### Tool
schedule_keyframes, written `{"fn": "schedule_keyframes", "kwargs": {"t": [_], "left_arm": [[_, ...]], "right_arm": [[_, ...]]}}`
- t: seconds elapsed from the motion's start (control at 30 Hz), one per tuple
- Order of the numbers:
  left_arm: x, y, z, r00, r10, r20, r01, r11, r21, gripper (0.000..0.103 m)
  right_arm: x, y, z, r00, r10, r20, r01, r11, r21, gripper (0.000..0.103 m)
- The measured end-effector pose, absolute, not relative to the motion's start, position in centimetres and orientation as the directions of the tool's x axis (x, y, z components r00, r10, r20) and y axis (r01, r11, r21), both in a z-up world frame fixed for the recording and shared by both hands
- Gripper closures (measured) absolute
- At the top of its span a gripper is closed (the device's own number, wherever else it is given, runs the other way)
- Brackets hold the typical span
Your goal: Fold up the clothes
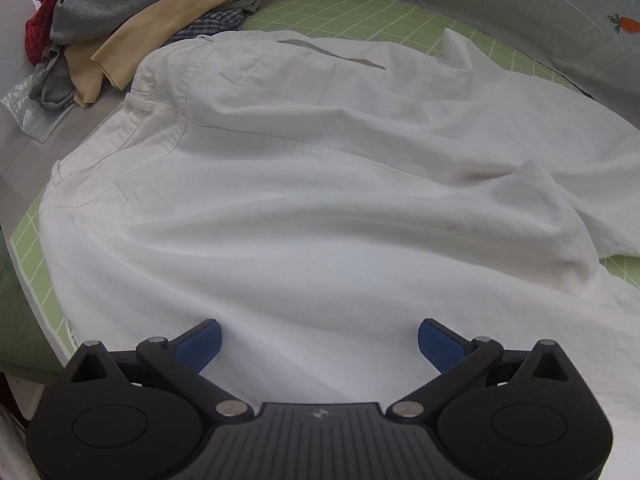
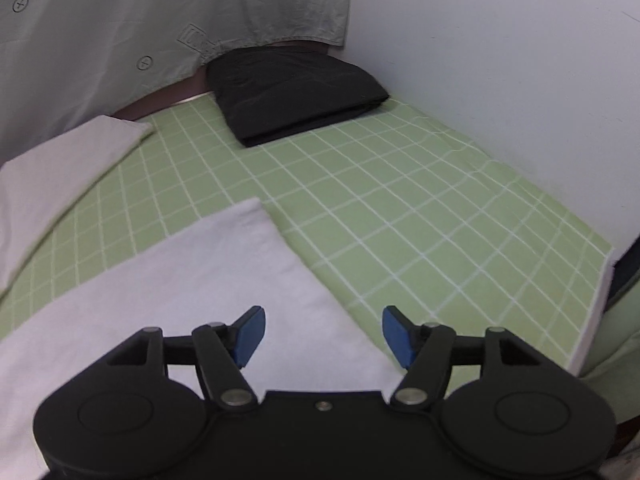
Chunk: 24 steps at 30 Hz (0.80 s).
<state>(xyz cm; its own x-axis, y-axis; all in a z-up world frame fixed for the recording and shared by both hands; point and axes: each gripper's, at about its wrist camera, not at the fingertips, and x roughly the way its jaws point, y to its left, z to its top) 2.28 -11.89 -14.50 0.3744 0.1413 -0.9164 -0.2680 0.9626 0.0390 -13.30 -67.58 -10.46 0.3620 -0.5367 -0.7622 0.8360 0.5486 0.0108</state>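
Note:
White trousers (image 1: 304, 184) lie spread and creased on the green checked cloth (image 1: 360, 12), waistband toward the far left. My left gripper (image 1: 319, 346) is open and empty, hovering over the near part of the trousers. In the right wrist view, one white trouser leg (image 2: 192, 276) runs under my right gripper (image 2: 323, 334), which is open and empty above the leg's end. The other trouser leg (image 2: 60, 172) lies apart at the left.
A pile of unfolded clothes (image 1: 132, 20) in red, grey and tan sits at the far left. A folded black garment (image 2: 292, 92) rests at the far end of the green cloth (image 2: 400, 216). A grey curtain (image 2: 140, 28) and white wall (image 2: 500, 72) border the table.

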Motion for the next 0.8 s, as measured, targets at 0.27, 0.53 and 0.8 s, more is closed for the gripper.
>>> {"fn": "schedule_keyframes", "kwargs": {"t": [0.27, 0.53, 0.8], "left_arm": [[9.4, -12.4, -16.1, 0.346, 0.178, -0.921, -0.335, 0.941, 0.056, 0.0], [11.4, -11.9, -16.3, 0.304, 0.138, -0.943, -0.387, 0.922, 0.01, 0.0], [11.9, -12.0, -16.1, 0.284, 0.133, -0.949, -0.405, 0.914, 0.007, 0.0]], "right_arm": [[0.1, -68.7, -10.4, 0.561, -0.463, -0.686, 0.741, 0.651, 0.166, 0.035], [13.0, -73.5, -13.4, 0.586, -0.419, -0.694, 0.726, 0.652, 0.219, 0.035], [20.4, -76.0, -16.3, 0.596, -0.371, -0.712, 0.7, 0.675, 0.233, 0.039]]}}
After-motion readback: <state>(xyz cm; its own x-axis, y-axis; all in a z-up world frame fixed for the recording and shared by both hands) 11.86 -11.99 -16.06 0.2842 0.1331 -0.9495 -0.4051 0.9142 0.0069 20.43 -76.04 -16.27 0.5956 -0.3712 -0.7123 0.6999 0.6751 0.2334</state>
